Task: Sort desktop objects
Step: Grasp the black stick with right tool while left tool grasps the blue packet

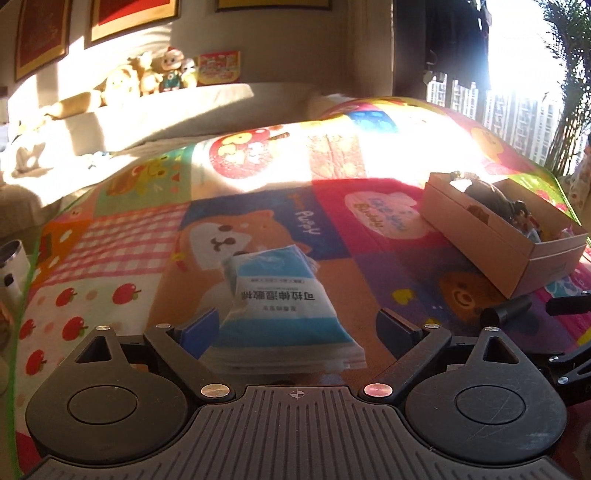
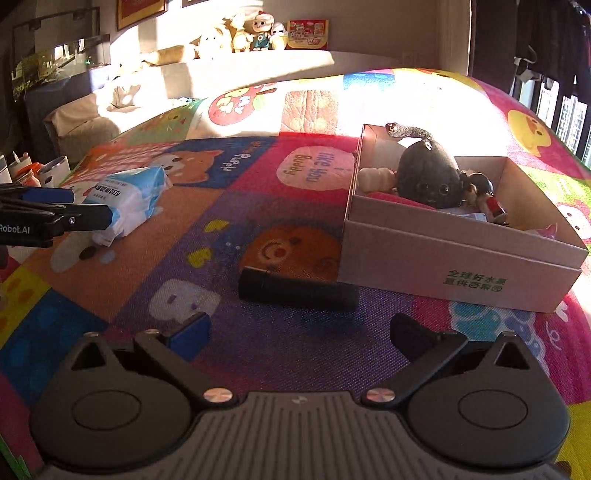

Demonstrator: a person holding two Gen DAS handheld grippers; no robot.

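Note:
A blue-and-white plastic packet (image 1: 284, 299) lies on the colourful play mat between the wide-open fingers of my left gripper (image 1: 299, 328); it also shows in the right wrist view (image 2: 129, 199), with the left gripper's fingers (image 2: 74, 210) on either side of it. A black cylinder (image 2: 297, 290) lies on the mat just ahead of my open, empty right gripper (image 2: 299, 332); it also shows in the left wrist view (image 1: 506, 312). A cardboard box (image 2: 454, 258) to the right holds a dark plush toy (image 2: 428, 173) and small figures.
The box also shows at the right of the left wrist view (image 1: 480, 229). A sofa with stuffed toys (image 2: 255, 33) stands behind the mat. Cups and bottles (image 2: 40, 171) stand at the mat's left edge. Windows are at the far right.

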